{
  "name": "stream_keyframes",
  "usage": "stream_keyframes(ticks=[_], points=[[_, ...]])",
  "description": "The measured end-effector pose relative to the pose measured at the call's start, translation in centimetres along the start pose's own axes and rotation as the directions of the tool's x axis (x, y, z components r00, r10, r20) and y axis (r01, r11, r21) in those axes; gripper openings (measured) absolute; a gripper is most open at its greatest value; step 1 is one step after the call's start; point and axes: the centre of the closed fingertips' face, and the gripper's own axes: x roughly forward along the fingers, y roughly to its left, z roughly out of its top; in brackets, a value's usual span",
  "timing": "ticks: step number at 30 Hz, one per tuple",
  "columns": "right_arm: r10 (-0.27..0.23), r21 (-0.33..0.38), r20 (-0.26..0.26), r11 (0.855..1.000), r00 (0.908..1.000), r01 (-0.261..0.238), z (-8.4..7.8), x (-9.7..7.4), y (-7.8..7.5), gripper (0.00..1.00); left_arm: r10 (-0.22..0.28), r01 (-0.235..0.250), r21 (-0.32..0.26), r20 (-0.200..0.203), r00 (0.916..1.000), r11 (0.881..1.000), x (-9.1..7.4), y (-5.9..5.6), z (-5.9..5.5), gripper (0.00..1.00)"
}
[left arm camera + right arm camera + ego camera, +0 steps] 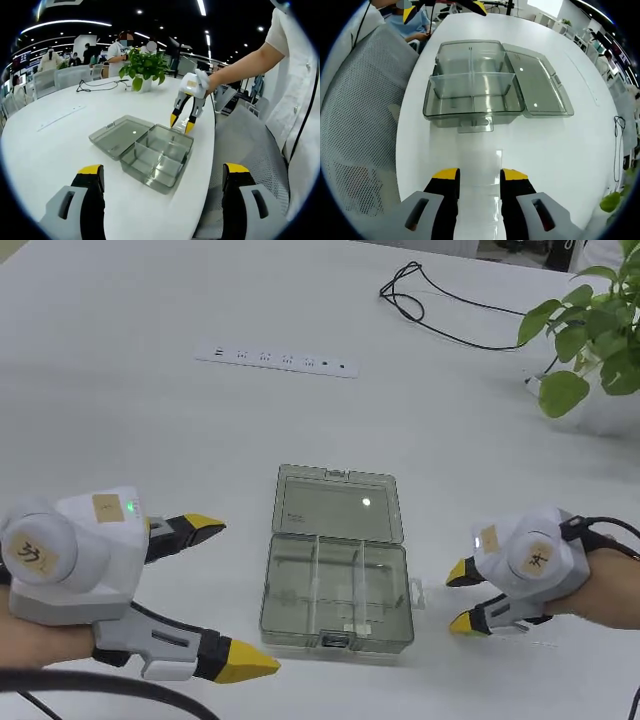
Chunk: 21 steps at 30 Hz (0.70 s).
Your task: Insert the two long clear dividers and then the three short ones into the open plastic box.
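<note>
1. Bright, even light falls from ceiling strip lights above the plastic box — shadows beside it are faint.
2. A small white glint sits on the box's open lid; the table around it is nearly washed out.
3. Both gripper views bow strongly away from the box.

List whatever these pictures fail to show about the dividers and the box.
- Head view: how many dividers stand in the plastic box is uncertain, because clear walls blend into clear walls.
- Right gripper view: the bright strip between the jaws of the right gripper could be a clear divider or table glare. It cannot be told which.
- Head view: the clear tab at the box's right side is too small to identify.
</note>
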Motion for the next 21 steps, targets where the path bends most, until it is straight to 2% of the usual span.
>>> stream_keyframes(ticks=[11, 17, 21], points=[[-0.083, -0.010, 0.047, 0.996, 0.9955, 0.083, 1.9, -3.2, 0.0, 0.32, 0.016, -0.013, -0.062, 0.036, 0.9992, 0.998, 0.1, 0.6, 1.4, 1.00], [-0.132, -0.026, 0.085, 0.991, 0.9876, 0.134, 4.2, -5.2, 0.2, 0.32, 0.006, 0.000, -0.103, 0.052, 0.9986, 0.995, 0.5, 0.3, 2.4, 1.00], [-0.156, -0.047, 0.109, 0.986, 0.9818, 0.162, 6.0, -6.3, 0.5, 0.32, -0.008, 0.015, -0.139, 0.052, 0.9986, 0.990, 0.9, 0.0, 3.0, 0.94]])
